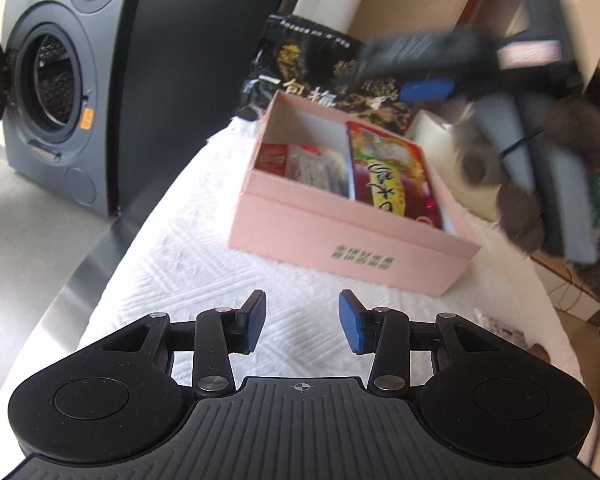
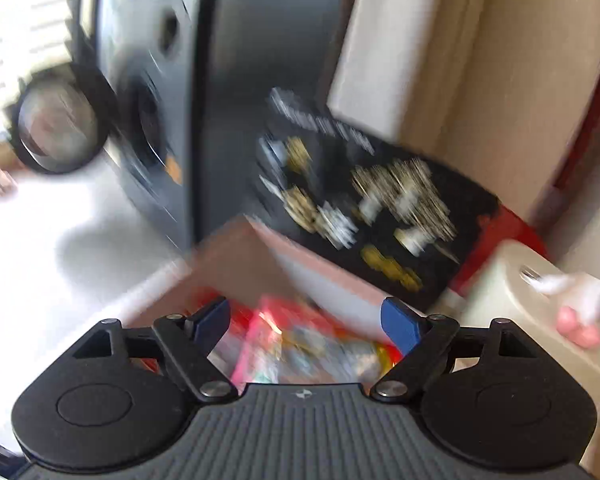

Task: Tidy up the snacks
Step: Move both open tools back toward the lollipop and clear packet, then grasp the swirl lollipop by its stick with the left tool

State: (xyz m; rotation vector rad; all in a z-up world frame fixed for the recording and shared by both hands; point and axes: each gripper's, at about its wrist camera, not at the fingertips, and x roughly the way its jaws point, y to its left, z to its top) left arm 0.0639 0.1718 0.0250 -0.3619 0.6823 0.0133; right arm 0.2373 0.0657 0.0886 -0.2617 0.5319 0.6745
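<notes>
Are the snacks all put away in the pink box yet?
Partly. The pink box already holds a red-and-yellow packet and small red packets. Both claws are open and hold nothing: left claw, right claw. The big black bag behind the box is still out.

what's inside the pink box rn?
Pink box: red-and-white snack packets in the left compartment, a red-yellow snack bag in the right. Anything beneath them is covered.

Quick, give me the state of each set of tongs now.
Left tongs: open, holding nothing, over the white cloth.
Right tongs: open, holding nothing, above the pink box.
</notes>
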